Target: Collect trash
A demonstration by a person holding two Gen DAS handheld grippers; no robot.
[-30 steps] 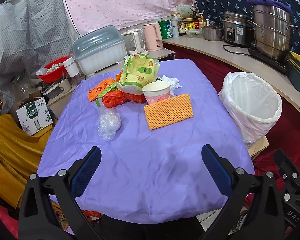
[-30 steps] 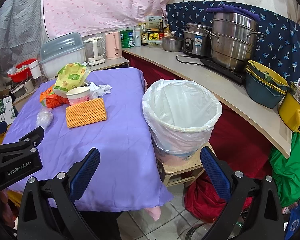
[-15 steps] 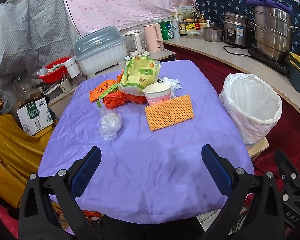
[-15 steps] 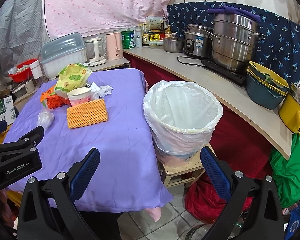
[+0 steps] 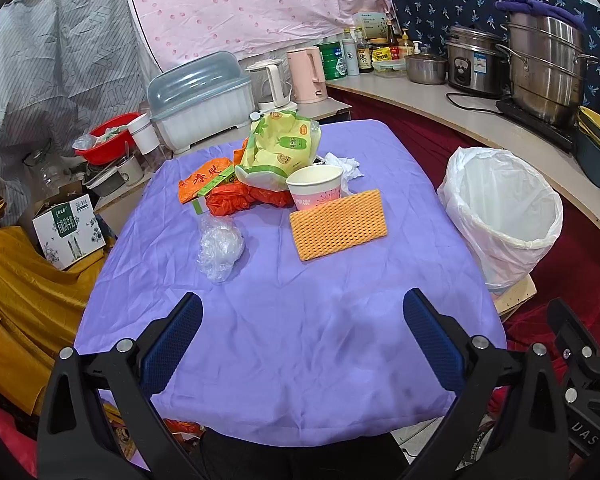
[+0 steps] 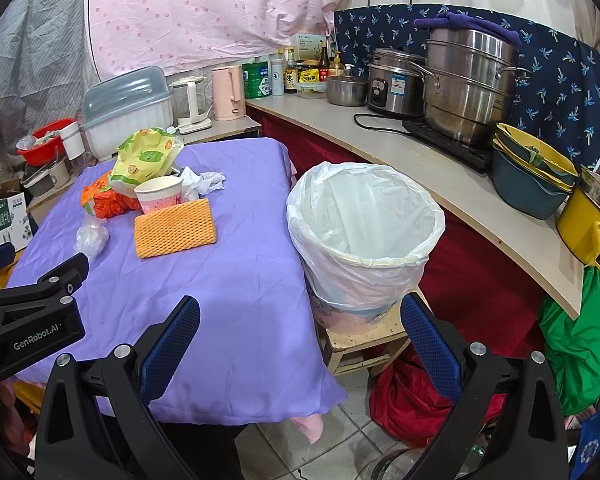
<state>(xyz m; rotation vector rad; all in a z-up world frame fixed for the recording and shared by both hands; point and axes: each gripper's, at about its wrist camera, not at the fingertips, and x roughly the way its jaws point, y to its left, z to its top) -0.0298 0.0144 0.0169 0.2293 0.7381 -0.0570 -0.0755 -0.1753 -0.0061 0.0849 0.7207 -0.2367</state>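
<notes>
Little had changed over the last second: both views had crept slightly nearer the table (image 5: 300,340), and no trash had been shifted. The task was judged not yet begun.

The left gripper (image 5: 302,320) was held wide open and empty above the near edge of the purple cloth; the right gripper (image 6: 300,324) was likewise spread and empty, between the table's corner and the bin.

The trash was grouped toward 12 o'clock in the left view — a crumpled clear plastic wad (image 5: 220,246) at 11 o'clock, nearest and apart from the rest; an orange foam net (image 5: 338,224) leaning against a paper cup (image 5: 315,186); behind these, a yellow-green bag (image 5: 280,148), orange wrappers (image 5: 220,190) and a white tissue (image 5: 344,164).

The lined bin (image 6: 364,236) stood at 3 o'clock on a low wooden stool (image 6: 360,340), just off the table edge — open, apparently empty.

Nothing was seen to block the reach. The cup's contents could not be told; it might tip if the net were pulled.
</notes>
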